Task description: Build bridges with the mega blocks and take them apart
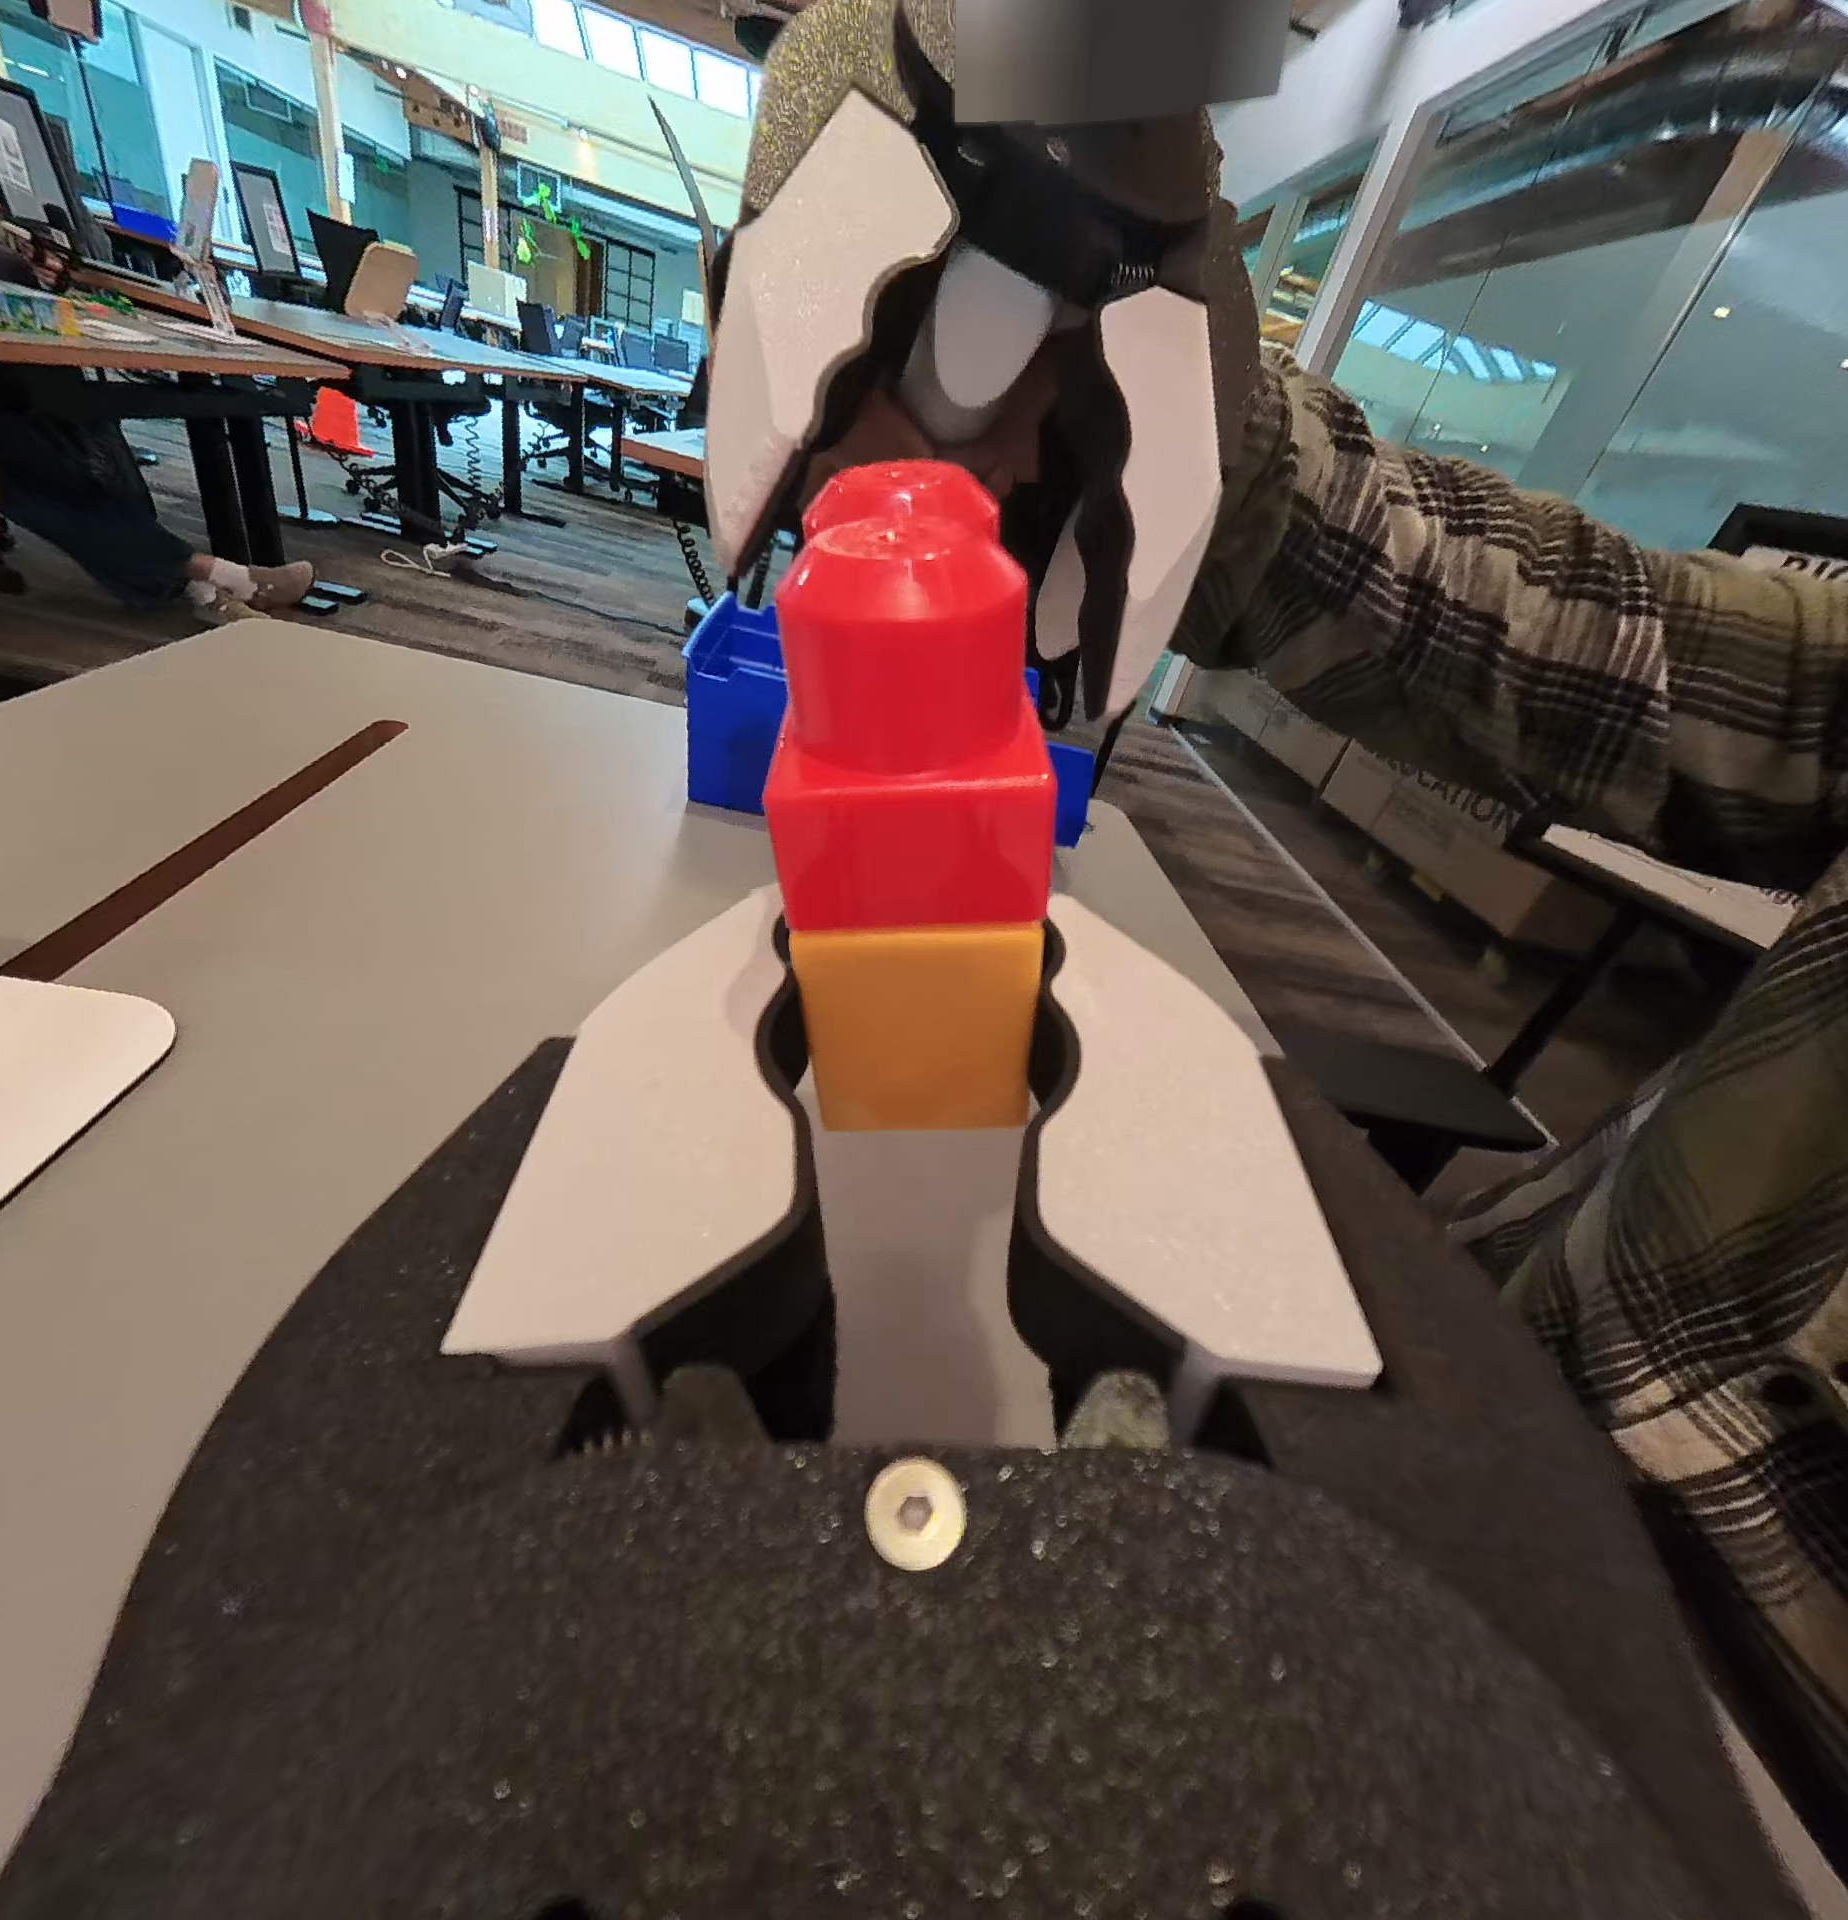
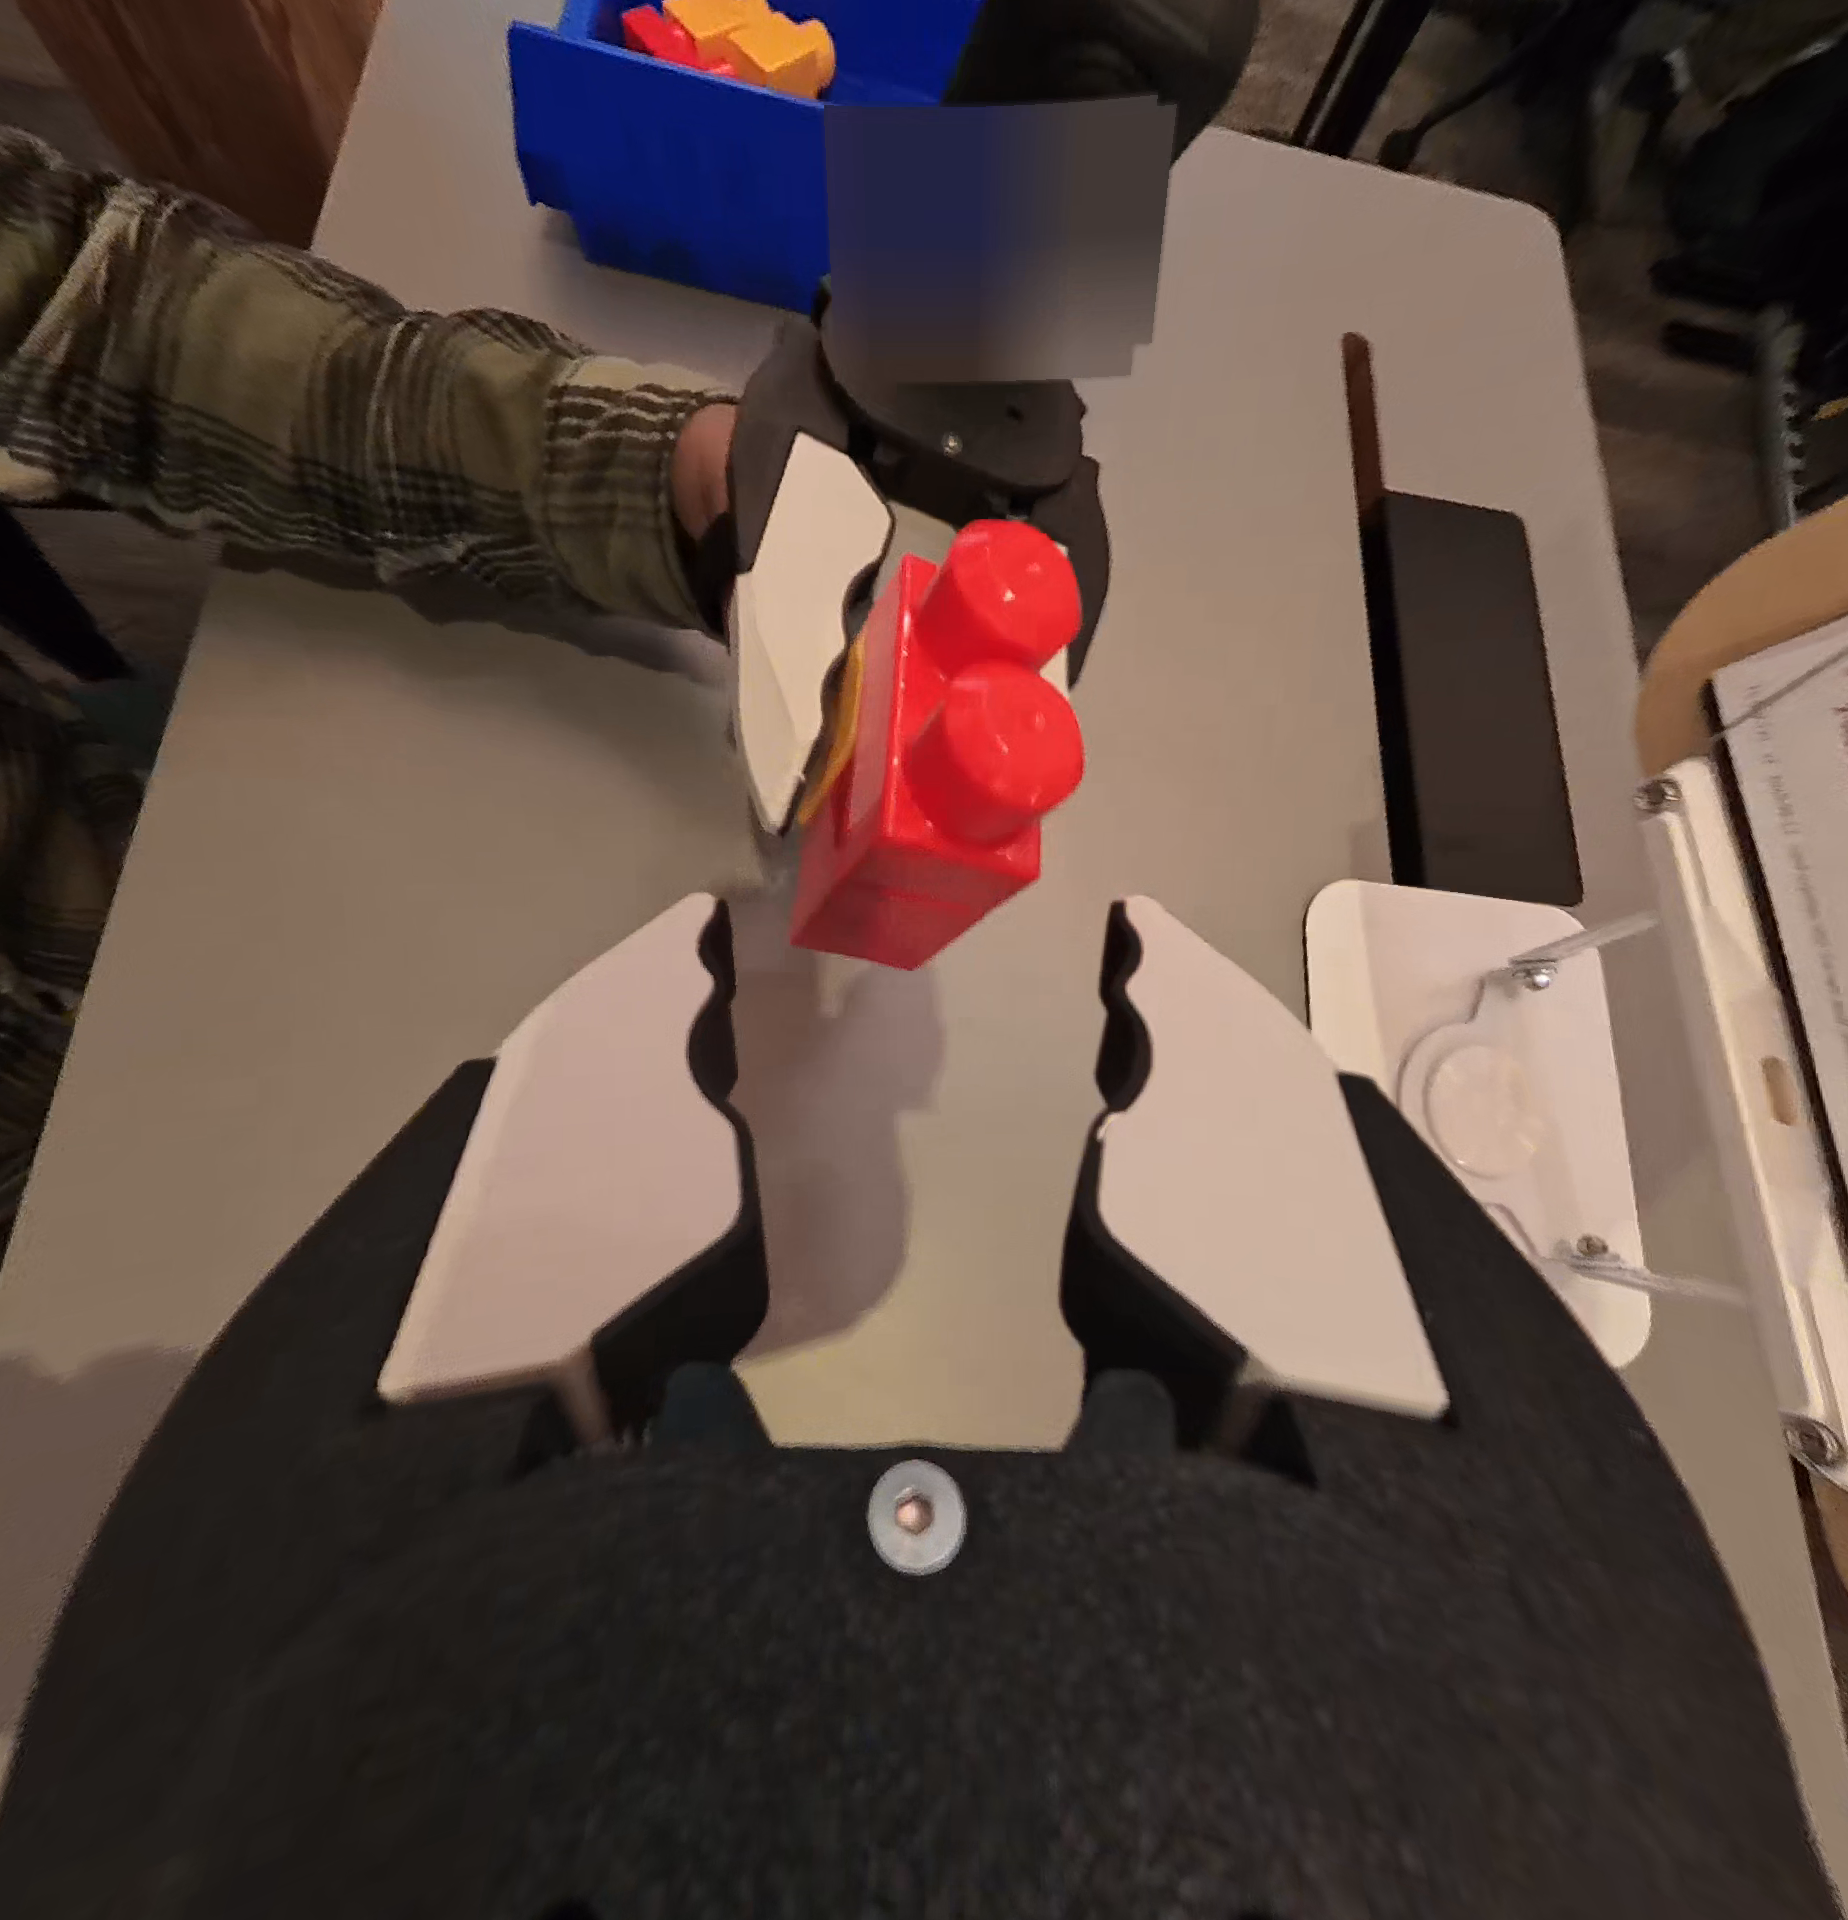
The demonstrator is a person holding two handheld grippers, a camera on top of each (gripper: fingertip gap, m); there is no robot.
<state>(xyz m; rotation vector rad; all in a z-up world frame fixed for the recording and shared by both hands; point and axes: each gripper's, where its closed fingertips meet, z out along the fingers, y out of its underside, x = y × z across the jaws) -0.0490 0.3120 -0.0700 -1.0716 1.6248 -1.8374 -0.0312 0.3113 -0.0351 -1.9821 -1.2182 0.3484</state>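
Observation:
My left gripper [image 1: 918,997] is shut on an orange block [image 1: 918,1023] with a red two-stud block [image 1: 907,821] stacked on top, held above the grey table [image 1: 328,935]. In the right wrist view the same gripper [image 2: 899,727] holds the red block [image 2: 935,769], with only an edge of the orange block [image 2: 837,727] showing. My right gripper [image 2: 918,940] is open and empty, just in front of the red block. In the left wrist view it [image 1: 899,582] hangs open above and behind the red studs.
A blue bin [image 2: 671,177] holding red and orange blocks [image 2: 733,42] stands at the table's far end; it also shows in the left wrist view [image 1: 728,717]. A white plate [image 2: 1471,1101] and a black slab [image 2: 1460,696] lie to the right. Plaid sleeves [image 2: 276,395] flank the table. The left gripper's tips are roughly 5 cm from the right gripper's.

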